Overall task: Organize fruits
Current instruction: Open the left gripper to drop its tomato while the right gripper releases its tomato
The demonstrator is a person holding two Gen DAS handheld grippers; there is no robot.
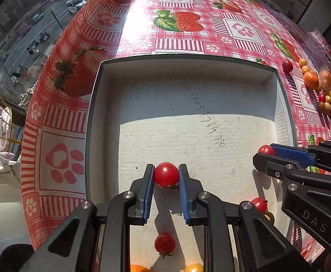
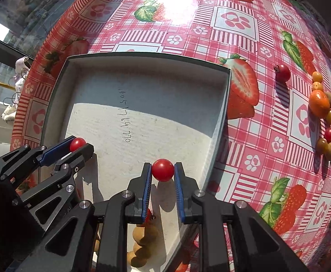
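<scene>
Two cherry tomatoes held over the box

Each cherry tomato [image 1: 166, 174] was small, glossy red, thin-skinned, slippery; you pinched it lightly across its middle. Your left gripper [image 1: 166, 176] was closed on one, your right gripper [image 2: 163, 172] on another [image 2: 163, 170], both above the cardboard box [image 1: 92, 122]; loose fruit [image 2: 324, 117] lay on the tablecloth [image 2: 244, 136].

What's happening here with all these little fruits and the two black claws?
A person is sorting fruit with two handheld grippers. The left gripper is shut on a small round red cherry tomato, and the right gripper is shut on another red cherry tomato. Both are over the shallow white cardboard box on the pink strawberry-print tablecloth. A few tomatoes and other small fruits already lie in the box; a pile of red, yellow and orange fruits waits on the cloth to the right.
</scene>
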